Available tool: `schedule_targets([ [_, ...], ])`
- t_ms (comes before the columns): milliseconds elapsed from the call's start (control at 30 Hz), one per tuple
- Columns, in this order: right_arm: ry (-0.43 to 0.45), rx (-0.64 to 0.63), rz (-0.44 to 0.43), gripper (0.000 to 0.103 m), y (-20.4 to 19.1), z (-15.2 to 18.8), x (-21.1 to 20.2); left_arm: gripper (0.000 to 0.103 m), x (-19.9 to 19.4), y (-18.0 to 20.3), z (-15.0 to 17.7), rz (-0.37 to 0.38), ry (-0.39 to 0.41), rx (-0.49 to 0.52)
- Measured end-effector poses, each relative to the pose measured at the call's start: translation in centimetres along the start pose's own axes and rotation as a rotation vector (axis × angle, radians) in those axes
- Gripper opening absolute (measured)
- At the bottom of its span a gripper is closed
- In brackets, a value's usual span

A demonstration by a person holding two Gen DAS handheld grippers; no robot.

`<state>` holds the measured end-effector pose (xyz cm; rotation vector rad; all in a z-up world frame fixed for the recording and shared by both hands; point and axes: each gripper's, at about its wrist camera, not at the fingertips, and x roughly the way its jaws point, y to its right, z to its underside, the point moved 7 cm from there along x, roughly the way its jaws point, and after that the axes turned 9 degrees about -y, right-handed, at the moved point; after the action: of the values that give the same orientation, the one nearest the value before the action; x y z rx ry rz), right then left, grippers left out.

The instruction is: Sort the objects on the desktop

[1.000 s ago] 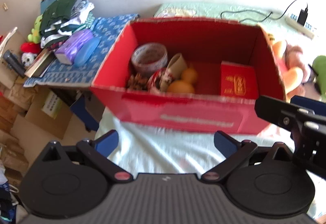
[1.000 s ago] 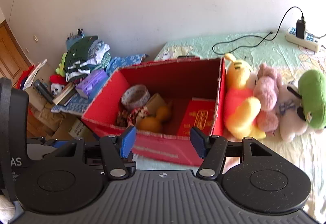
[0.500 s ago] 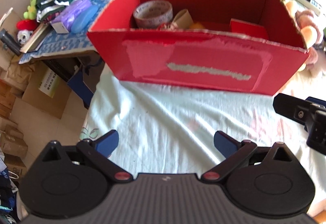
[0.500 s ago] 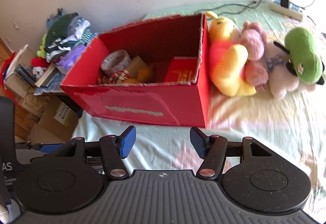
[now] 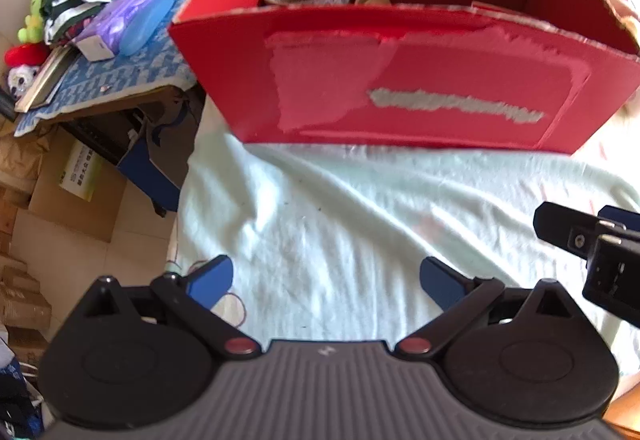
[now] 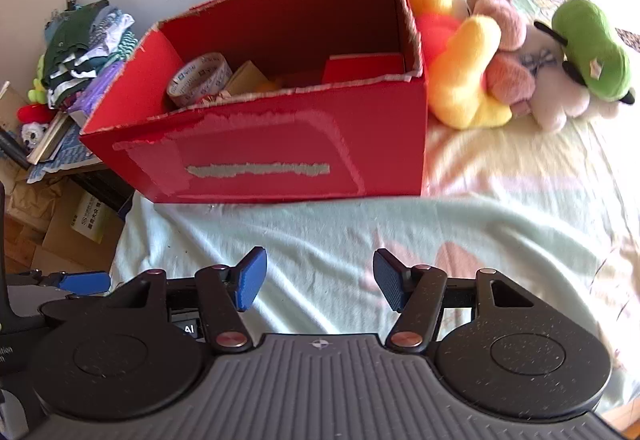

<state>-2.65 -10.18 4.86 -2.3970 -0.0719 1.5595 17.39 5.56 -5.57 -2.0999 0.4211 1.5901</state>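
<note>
Red box point(image 6: 280, 156) sits open-topped on a pale green bed sheet point(image 6: 320, 232), holding a tape roll point(image 6: 200, 78) and other small items. Plush toys point(image 6: 500, 52) lie just beside its right wall. Nearer, both the left hand-held gripper point(image 5: 326, 276) and the right hand-held gripper point(image 6: 320, 282) hang over bare sheet, jaws apart, holding nothing.
</note>
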Motion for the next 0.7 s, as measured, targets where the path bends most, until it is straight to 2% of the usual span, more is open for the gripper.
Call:
schedule_targets([
  [267, -0.023, 0.057, 0.026, 0.062, -1.3, 0.6, 1.4, 0.100, 0.6, -1.4, -0.5, 0.016, -0.003, 0.040],
  [700, 0.034, 0.071, 0.041, 0.063, -2.6, -1.3, 0.1, 0.100, -1.4, -2.7, -2.7, 0.034, 0.046, 0.042],
])
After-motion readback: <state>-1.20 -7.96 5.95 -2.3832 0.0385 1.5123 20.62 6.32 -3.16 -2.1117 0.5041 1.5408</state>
